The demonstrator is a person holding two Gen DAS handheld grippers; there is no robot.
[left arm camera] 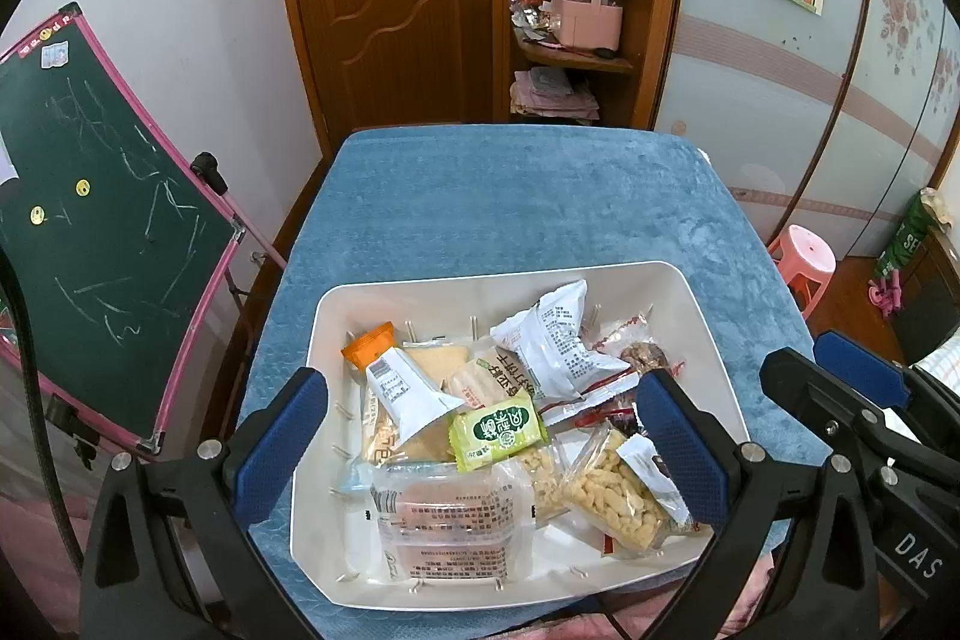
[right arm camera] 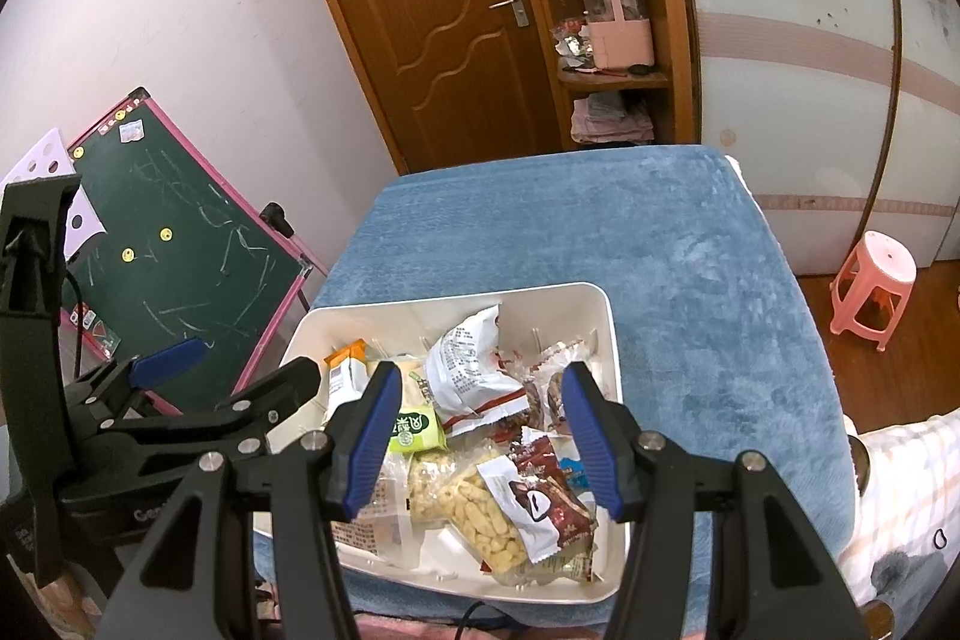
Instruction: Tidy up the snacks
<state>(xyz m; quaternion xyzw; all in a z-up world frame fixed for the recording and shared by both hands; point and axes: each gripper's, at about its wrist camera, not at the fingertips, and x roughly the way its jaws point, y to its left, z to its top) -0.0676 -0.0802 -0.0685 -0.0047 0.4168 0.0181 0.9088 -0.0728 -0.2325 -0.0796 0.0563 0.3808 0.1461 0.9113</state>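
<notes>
- White rectangular plastic tray (left arm camera: 708, 316): rests on the blue plush cloth (left arm camera: 510, 196) that covers the table, below and ahead of both pairs of fingers. All the snacks visible lie inside it in a loose, overlapping heap; the walls keep the slippery packets from sliding off the cloth.
- Left gripper (left arm camera: 480, 442): black frame with blue ribbed pads, fingers spread wide, one over the tray's left wall and the other over its right half. Nothing lies between the pads. It hangs above the pile, tilted down.
- Right gripper (right arm camera: 480, 436): same build, fingers roughly half apart and empty. It hangs over the near right part of the tray.
- Small green square packet (left arm camera: 499, 430): lies on top of the pile, between the left gripper's fingers and beneath them. Being uppermost, it is probably easy to lift.
- Clear bag of yellow puffed pieces (right arm camera: 480, 514): lies below the gap of the right gripper's fingers, partly under a dark red wrapper with a white end (right arm camera: 549, 505) just toward the right finger.
- White crinkled pouch with printed text (left arm camera: 552, 346): propped up beyond the fingertips of both grippers, leaning on neighbouring packets.
- Orange-topped packet (left arm camera: 367, 340): beyond the left gripper's left finger, near the far left corner of the tray.
- Clear flat wrapper with red print (left arm camera: 447, 526): nearest the camera, between the left gripper's fingers.
- Judgement: no packet is held; sorting has either not started or is complete.
</notes>
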